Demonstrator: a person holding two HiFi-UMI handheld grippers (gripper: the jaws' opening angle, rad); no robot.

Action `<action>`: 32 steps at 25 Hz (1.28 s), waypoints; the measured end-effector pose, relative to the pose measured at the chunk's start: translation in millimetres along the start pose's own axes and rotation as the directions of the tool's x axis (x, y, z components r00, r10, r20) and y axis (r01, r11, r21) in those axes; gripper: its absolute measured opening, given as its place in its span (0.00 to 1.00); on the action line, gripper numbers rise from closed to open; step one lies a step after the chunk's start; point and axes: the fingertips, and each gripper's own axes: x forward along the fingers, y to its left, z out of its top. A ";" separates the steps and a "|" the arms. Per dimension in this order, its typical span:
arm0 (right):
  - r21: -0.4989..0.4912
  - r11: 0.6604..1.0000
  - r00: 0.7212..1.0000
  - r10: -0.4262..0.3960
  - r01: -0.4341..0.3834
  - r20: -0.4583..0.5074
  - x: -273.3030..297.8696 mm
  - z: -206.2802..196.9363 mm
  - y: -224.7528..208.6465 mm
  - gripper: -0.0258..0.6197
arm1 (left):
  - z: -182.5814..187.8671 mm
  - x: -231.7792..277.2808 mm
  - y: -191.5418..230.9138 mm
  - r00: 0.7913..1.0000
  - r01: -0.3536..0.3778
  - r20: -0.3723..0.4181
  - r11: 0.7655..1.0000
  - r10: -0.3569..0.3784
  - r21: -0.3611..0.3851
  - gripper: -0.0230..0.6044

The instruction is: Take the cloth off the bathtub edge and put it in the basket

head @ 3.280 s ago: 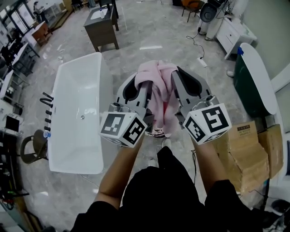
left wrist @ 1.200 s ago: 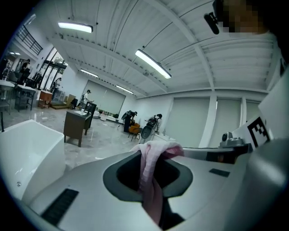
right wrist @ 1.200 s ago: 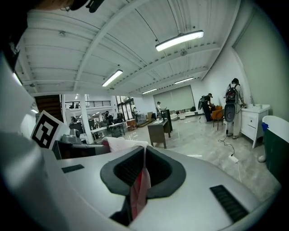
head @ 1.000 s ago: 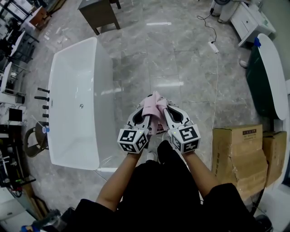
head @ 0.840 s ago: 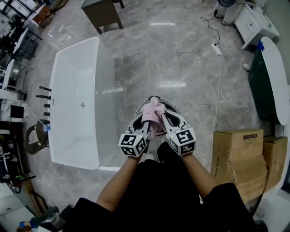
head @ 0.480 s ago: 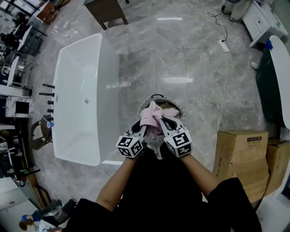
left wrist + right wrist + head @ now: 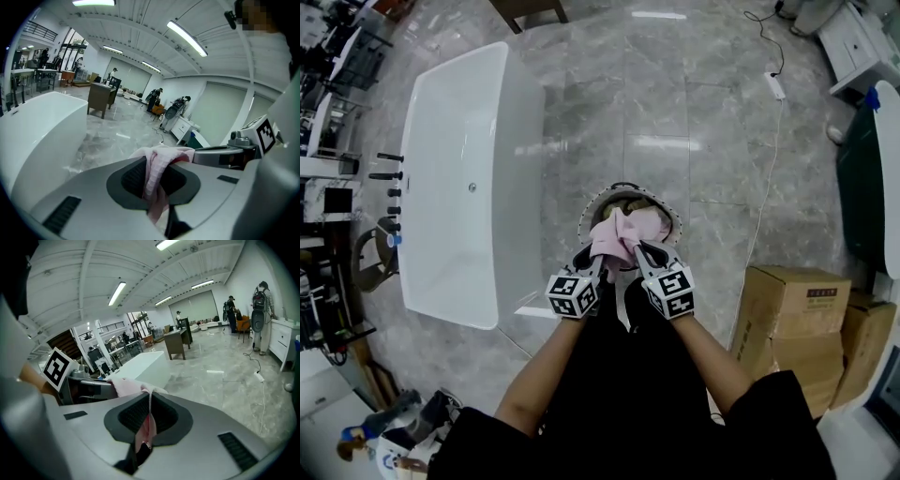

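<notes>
The pink cloth (image 7: pixel 622 234) hangs bunched between my two grippers, just above a round basket (image 7: pixel 667 212) with a pale rim on the floor. My left gripper (image 7: pixel 592 255) is shut on the cloth (image 7: pixel 157 171), which runs through its dark pads. Pressed on the other end of the cloth (image 7: pixel 145 427) is my right gripper (image 7: pixel 642 251), also shut. Both grippers sit close side by side over the basket's near rim. The white bathtub (image 7: pixel 455 178) stands to the left, its edge bare.
Cardboard boxes (image 7: pixel 792 314) are stacked at the right. A white cable with a power strip (image 7: pixel 773 84) runs over the grey marble floor. A dark green tub (image 7: pixel 872 178) is at the far right, and black taps (image 7: pixel 386 187) stand left of the white bathtub.
Both grippers have carried the cloth down from chest height to just over the basket, which has come into view beneath them. The grip on the cloth is unchanged.
</notes>
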 end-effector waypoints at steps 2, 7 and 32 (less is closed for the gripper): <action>0.007 1.000 1.000 -0.012 0.012 -0.027 12.4 -9.1 -8.1 0.10 | -6.1 11.3 12.5 1.000 -0.011 -0.015 1.000 0.010 -0.022 0.14; 0.064 0.997 0.995 -0.036 0.042 -0.090 39.6 -34.4 -30.2 0.10 | -14.2 43.0 28.7 0.998 -0.001 -0.058 0.999 -0.002 -0.055 0.14; 0.000 0.991 0.950 -0.131 0.137 -0.285 147.7 -99.8 -89.6 0.10 | -94.9 145.6 112.9 0.946 0.057 -0.323 0.991 -0.015 0.123 0.20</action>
